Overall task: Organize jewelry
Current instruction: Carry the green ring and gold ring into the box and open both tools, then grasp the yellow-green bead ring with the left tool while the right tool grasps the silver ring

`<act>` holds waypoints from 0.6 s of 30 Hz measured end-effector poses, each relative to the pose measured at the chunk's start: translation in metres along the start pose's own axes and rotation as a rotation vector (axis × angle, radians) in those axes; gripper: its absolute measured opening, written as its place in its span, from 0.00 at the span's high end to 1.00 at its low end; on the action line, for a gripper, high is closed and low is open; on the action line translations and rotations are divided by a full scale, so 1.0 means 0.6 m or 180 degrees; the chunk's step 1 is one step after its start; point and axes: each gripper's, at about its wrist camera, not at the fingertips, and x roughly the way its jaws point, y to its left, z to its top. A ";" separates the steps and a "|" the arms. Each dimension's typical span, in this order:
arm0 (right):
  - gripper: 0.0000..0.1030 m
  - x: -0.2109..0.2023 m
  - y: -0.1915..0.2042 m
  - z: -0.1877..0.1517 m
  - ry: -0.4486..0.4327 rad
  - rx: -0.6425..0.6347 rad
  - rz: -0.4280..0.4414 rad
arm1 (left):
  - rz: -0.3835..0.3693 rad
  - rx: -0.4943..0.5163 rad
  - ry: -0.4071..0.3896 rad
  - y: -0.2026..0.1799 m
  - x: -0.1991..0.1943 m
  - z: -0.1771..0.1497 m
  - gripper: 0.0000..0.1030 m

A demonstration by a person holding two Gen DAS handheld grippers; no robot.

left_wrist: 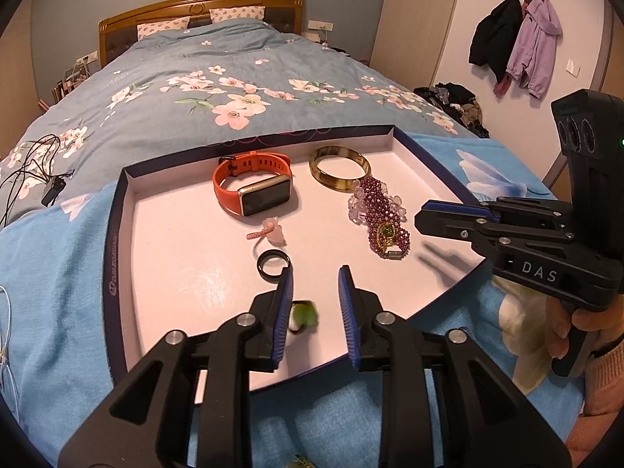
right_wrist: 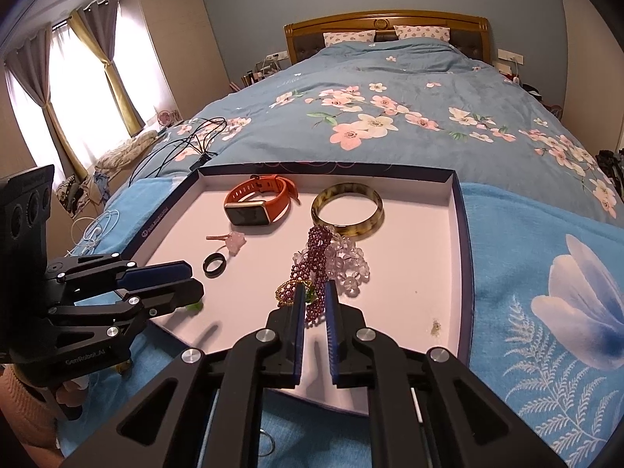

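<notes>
A white tray with a dark blue rim (left_wrist: 117,234) lies on a blue blanket on the bed. In it are an orange smartwatch (left_wrist: 253,183), a tortoiseshell bangle (left_wrist: 339,169), a purple bead bracelet (left_wrist: 380,202) beside clear beads, a pink charm (left_wrist: 269,232) and a black ring (left_wrist: 273,265). My left gripper (left_wrist: 316,273) is open over the tray's near edge. A small blurred green piece (left_wrist: 304,314) sits by its left pad, clear of the right one. My right gripper (right_wrist: 315,292) hovers shut just above the purple bracelet (right_wrist: 318,249), which shows through the slit between its pads.
Black cables (left_wrist: 31,171) lie on the floral duvet left of the tray, and a white cord (left_wrist: 6,331) at the blanket's left edge. A hand (left_wrist: 585,319) holds the right gripper's handle at the tray's right side. Coats (left_wrist: 518,39) hang on the far wall.
</notes>
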 end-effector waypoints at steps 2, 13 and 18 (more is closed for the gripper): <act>0.89 -0.006 0.000 -0.002 -0.0023 0.0006 0.0017 | 0.0008 -0.0004 -0.0038 0.000 -0.007 -0.001 0.73; 0.72 -0.057 0.003 -0.018 -0.0191 0.0017 0.0080 | 0.0020 0.0021 -0.0339 -0.005 -0.083 -0.009 0.62; 0.65 -0.083 0.013 -0.035 -0.0231 -0.0082 0.0081 | 0.0100 0.0080 -0.0510 0.002 -0.133 -0.032 0.56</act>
